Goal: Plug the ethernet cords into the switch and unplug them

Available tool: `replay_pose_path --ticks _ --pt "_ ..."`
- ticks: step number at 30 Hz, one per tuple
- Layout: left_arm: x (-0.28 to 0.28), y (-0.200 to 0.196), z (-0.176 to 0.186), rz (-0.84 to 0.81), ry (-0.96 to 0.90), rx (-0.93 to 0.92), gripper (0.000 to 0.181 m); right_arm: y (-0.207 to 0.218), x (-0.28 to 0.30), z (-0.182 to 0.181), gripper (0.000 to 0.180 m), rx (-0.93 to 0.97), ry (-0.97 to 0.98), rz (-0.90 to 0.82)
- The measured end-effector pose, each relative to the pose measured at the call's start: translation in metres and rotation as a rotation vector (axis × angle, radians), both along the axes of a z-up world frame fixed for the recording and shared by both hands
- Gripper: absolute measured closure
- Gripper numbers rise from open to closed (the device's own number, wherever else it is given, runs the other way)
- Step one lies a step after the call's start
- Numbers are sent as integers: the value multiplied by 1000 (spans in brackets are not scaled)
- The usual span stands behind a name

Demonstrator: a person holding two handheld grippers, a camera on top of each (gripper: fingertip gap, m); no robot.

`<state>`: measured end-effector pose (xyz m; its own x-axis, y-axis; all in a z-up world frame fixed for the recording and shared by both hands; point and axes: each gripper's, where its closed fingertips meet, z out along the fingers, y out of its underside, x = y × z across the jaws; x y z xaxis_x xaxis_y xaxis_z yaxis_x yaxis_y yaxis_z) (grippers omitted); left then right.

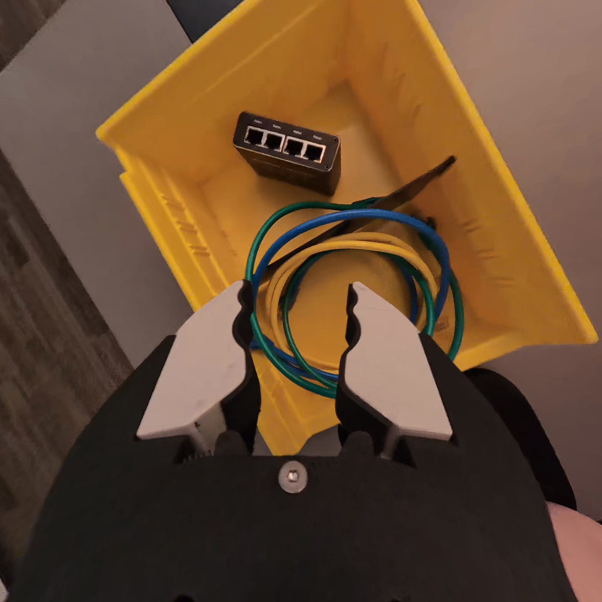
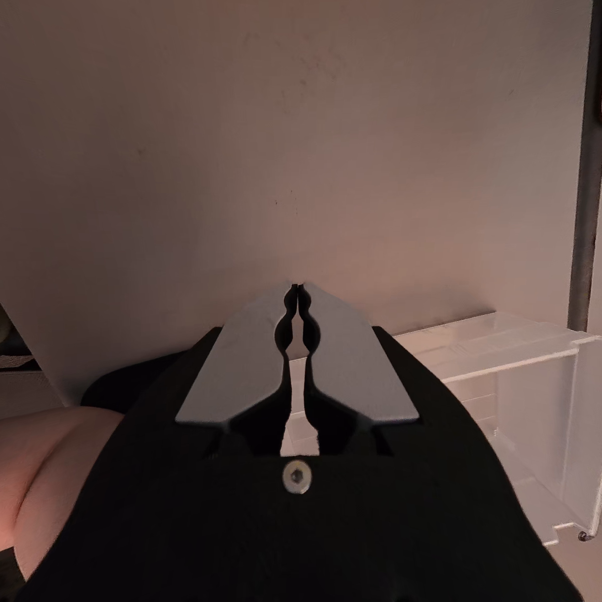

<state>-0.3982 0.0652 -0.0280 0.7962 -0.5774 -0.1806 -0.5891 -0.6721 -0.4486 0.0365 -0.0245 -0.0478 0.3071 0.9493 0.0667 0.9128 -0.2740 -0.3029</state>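
Left wrist view alone shows yellow bin (image 1: 374,81) holding black four-port switch (image 1: 288,153) beside coiled green, blue, yellow ethernet cords (image 1: 345,280), left tool (image 1: 296,286) released above them, right tool (image 2: 298,286) clenched empty over bare worktop (image 2: 228,130), clear plastic bin (image 2: 488,365) beside

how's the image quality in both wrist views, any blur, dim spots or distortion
Left wrist view: wide-angle bending at the yellow bin edges, slight motion blur, switch ports still legible as shapes. Right wrist view: dim, warm-tinted, soft; the shut right gripper against a plain wall.
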Motion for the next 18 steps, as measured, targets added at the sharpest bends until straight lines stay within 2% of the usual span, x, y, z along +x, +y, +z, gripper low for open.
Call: replay_pose_path --ticks 2,5,8,10,15,18 --pt "-3 7 -10 13 17 -25 128 1 0 -1 179 -2 -6 -4" --pt "-26 11 -29 112 150 -96 130 1 1 -4 179 -11 -13 -4" --pt "-37 14 -41 131 221 -121 134 1 2 -5 179 -13 -19 -9" --pt "-33 15 -41 110 207 -123 135 0 3 -4 179 -15 -17 -11" --pt "-8 28 -21 -6 154 21 142 1 5 -4 179 -15 -18 -15" --pt "6 35 -21 -99 142 80 146 0 5 -6 179 -21 -20 -12"
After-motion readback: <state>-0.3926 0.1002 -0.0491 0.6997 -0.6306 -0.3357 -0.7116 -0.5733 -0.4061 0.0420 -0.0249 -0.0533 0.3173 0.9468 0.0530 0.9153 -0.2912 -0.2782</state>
